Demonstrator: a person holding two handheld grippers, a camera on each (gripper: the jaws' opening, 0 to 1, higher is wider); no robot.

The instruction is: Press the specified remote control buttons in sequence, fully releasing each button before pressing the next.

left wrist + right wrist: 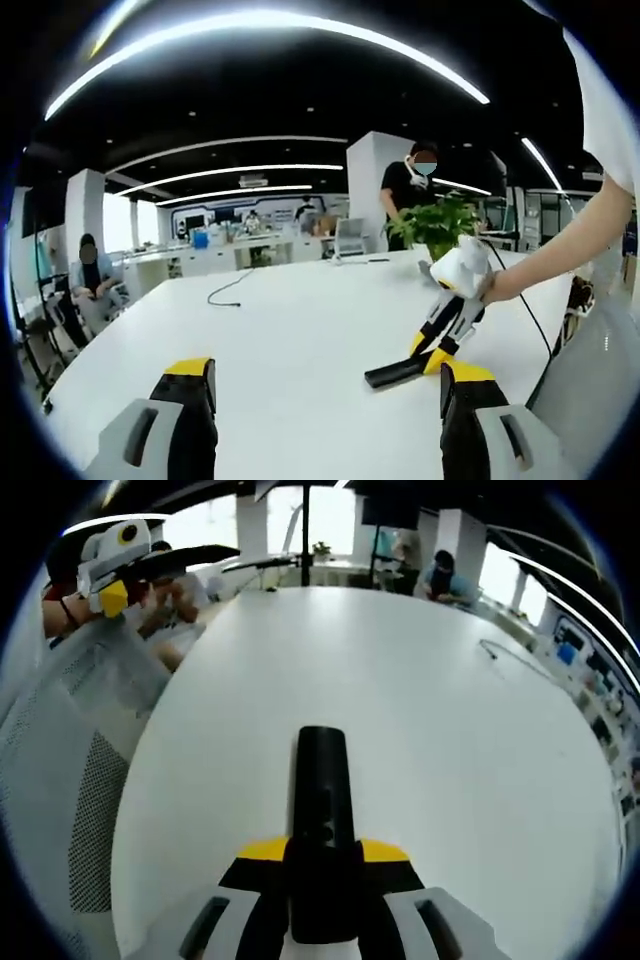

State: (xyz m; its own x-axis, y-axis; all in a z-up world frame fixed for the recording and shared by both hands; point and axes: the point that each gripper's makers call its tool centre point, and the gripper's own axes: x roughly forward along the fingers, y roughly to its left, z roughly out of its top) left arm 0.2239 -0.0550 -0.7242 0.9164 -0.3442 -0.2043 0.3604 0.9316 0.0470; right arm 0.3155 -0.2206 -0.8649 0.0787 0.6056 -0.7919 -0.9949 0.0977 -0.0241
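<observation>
While the right gripper (322, 865) clamps its jaws on the remote (322, 780) over the worktop (420, 700), the left gripper (330, 400) at 6 o'clock holds its jaws apart.

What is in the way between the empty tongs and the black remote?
Nothing visible. In the left gripper view, bare white table lies between the open left tongs and the remote, which the right tongs are shut on. The black cable and the plant sit farther off.
</observation>
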